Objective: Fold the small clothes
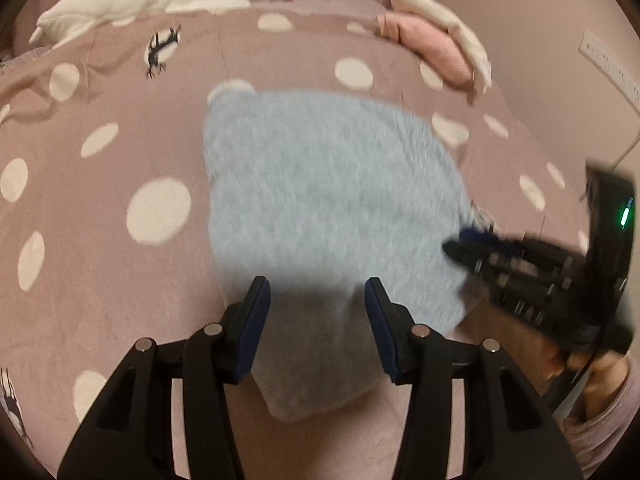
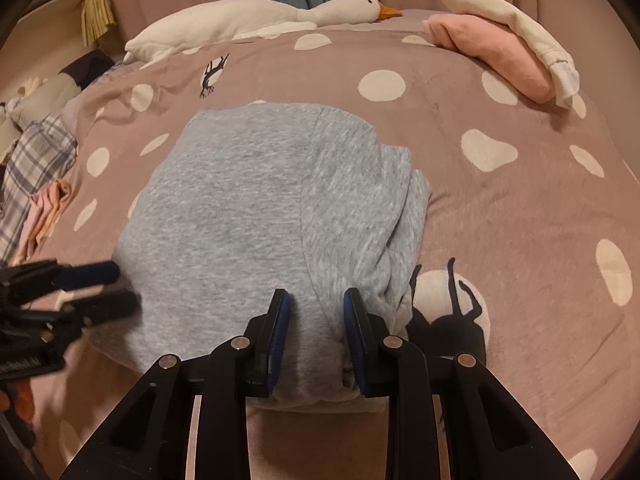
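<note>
A folded grey garment (image 1: 320, 184) lies on the pink dotted bedspread (image 1: 100, 280); it also shows in the right wrist view (image 2: 248, 216). My left gripper (image 1: 316, 296) is open, its fingers straddling the garment's near edge just above it. My right gripper (image 2: 316, 308) is open, with the garment's near right fold between its fingers. In the left wrist view the right gripper (image 1: 460, 244) sits at the garment's right edge. In the right wrist view the left gripper (image 2: 116, 284) sits at the garment's left edge.
A white goose plush (image 2: 248, 20) lies along the far edge of the bed. Folded pink and white clothes (image 2: 504, 48) are stacked at the far right. Plaid and pink clothes (image 2: 36, 184) are piled at the left. A white power strip (image 1: 608, 64) is on the right wall.
</note>
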Demonstrator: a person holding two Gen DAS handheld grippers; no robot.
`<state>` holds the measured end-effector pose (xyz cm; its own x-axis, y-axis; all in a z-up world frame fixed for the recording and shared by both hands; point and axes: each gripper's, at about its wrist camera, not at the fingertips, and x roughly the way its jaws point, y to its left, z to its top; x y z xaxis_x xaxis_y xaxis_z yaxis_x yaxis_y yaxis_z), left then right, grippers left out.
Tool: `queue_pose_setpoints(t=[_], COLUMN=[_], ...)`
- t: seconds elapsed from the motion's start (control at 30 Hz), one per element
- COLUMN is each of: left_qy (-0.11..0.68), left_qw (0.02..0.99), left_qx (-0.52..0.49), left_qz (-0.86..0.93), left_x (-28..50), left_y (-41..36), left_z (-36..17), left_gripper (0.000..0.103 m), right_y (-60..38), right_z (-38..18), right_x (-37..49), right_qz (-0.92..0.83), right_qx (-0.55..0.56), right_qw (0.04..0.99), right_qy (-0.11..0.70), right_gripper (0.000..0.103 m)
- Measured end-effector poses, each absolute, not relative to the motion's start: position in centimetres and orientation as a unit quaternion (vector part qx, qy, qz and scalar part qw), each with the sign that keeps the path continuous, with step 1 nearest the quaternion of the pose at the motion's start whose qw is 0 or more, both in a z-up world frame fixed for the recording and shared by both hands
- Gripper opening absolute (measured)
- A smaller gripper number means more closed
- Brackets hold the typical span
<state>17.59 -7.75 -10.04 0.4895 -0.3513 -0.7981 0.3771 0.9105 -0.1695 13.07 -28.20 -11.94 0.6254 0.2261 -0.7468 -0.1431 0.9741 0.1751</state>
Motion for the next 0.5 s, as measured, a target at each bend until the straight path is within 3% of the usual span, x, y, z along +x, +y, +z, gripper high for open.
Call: queue_pose_setpoints(t=[0.17,0.37,0.5], left_qy=[0.459,0.492,0.506], left_qw=[0.868,0.853,0.848], left_qx=[-0.024,-0.060,-0.028], left_qz=[-0.191,-0.161,-0.155], left_x=[21.9,27.4,28.1], left_y=[-7.4,-7.7,-8.5], left_z=[-8.9,-11.2,-13.1], left_gripper=[0.049,0.051,0.053], right_y=[-28.4,-28.4,-28.4], right_z=[-12.1,-12.1,-12.3], right_x=[12.9,13.0,12.8], right_qz=[0.105,0.110,0.114], right_qx=[0.062,0.055,0.051], right_qw=[0.901,0.903,0.904], right_qy=[0.416,0.413,0.408], right_gripper=[0.027,0.027,0.027])
